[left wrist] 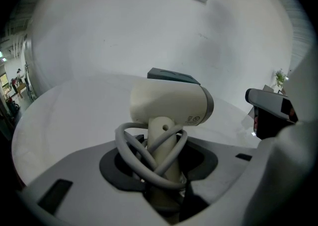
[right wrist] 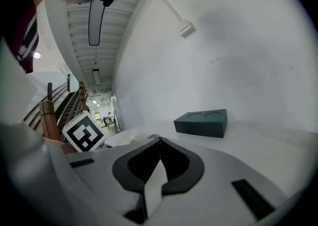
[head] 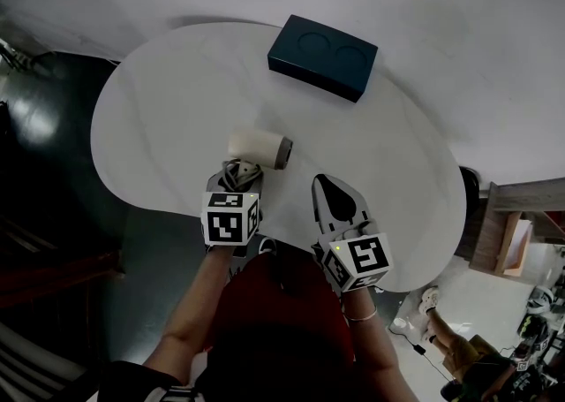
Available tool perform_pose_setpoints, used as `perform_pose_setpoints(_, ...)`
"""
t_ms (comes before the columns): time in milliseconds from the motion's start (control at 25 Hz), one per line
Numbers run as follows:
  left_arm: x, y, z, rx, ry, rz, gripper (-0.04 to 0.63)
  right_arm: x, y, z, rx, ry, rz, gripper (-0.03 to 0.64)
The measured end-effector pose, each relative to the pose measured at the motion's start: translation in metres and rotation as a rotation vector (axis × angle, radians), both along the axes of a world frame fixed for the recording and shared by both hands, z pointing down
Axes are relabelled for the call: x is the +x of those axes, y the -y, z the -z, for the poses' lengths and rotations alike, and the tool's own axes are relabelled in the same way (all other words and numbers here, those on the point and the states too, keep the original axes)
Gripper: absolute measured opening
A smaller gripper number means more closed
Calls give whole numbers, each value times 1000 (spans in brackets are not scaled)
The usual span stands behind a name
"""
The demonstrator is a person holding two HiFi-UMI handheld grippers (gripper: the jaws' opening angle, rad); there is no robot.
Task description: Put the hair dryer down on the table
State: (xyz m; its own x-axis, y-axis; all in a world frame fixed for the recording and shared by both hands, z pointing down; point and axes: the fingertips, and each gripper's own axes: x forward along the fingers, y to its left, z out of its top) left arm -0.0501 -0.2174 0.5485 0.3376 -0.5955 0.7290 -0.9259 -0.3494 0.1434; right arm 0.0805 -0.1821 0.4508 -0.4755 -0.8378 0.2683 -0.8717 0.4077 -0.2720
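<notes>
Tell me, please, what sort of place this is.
Probably an indoor hall or office lobby: a white table beside a plain white wall, a staircase with wooden rails, and strip lights on a slatted ceiling.

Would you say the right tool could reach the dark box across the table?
Probably yes: the right tool is shut and empty, bare table lies between it and the dark box, and the hair dryer in the left tool sits off to the side.
</notes>
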Motion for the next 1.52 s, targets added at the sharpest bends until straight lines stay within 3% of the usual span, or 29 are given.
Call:
perform_pose_setpoints(720,3,6,-25,-87,41,-13,198,4,12,-9,-23,21,-3,15)
perform_pose_setpoints(1520,3,10,-32,-115,116,-21,198,3,12,-13,-41,0,-16,15)
